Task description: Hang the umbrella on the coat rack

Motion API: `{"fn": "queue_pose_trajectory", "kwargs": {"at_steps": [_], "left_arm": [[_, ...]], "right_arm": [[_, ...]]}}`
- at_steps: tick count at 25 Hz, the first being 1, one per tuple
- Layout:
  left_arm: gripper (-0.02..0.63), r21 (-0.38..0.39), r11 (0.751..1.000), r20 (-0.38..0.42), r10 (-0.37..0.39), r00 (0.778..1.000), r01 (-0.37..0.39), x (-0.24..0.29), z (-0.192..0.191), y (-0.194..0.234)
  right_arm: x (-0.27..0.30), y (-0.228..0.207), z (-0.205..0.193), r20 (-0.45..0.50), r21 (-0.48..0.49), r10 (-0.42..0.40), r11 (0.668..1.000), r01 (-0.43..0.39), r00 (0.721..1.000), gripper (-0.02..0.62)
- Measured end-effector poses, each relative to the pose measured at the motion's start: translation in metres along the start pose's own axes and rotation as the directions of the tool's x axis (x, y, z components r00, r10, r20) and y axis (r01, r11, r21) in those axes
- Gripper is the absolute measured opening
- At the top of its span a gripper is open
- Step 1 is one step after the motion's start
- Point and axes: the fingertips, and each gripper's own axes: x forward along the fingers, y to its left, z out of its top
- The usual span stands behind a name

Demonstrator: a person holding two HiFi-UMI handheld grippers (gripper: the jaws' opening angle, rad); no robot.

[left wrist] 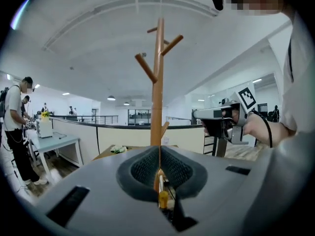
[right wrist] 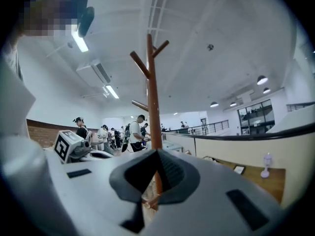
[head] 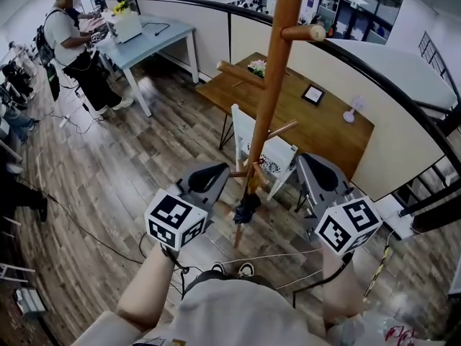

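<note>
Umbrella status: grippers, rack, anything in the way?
Left gripper shut, empty. Right gripper shut, empty. Umbrella hanging from a low peg on the coat rack, free of both. White chair just behind the rack.

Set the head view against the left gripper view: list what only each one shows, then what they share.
Head view only: the white chair, the wearer's shoes, and a clear look at the dark umbrella hanging low on the coat rack.
Left gripper view only: the rack's forked top and the ceiling lights.
Both: the coat rack, the right gripper, the wooden table, and a bystander standing at the pale table.
</note>
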Motion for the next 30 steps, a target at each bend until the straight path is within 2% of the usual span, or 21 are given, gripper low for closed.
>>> {"fn": "queue_pose_trajectory", "kwargs": {"at_steps": [6,13,19,23,30], "left_arm": [[0.008,0.071,0.997,0.099,-0.021,0.995,0.014,-0.036,0.057,-0.009],[0.005,0.085,0.995,0.127,-0.059,0.990,0.049,-0.070,0.077,-0.022],[0.003,0.044,0.997,0.096,-0.069,0.993,0.065,-0.086,0.055,-0.023],[0.003,0.026,0.996,0.051,-0.083,0.995,0.081,-0.095,0.025,-0.033],[0.003,0.031,0.994,-0.026,-0.102,0.994,0.103,-0.099,-0.020,-0.054]], "right_arm": [[-0.032,0.040,0.041,0.093,-0.029,0.002,1.000,0.001,0.996,0.003],[-0.070,0.074,0.054,0.129,-0.028,-0.032,0.999,0.036,0.991,0.003],[-0.091,0.090,0.035,0.080,-0.055,-0.046,0.997,0.050,0.996,0.003],[-0.105,0.093,0.004,0.036,-0.015,-0.071,0.997,0.072,0.997,0.003],[-0.107,0.123,-0.048,-0.057,0.031,-0.040,0.999,0.042,0.998,0.003]]}}
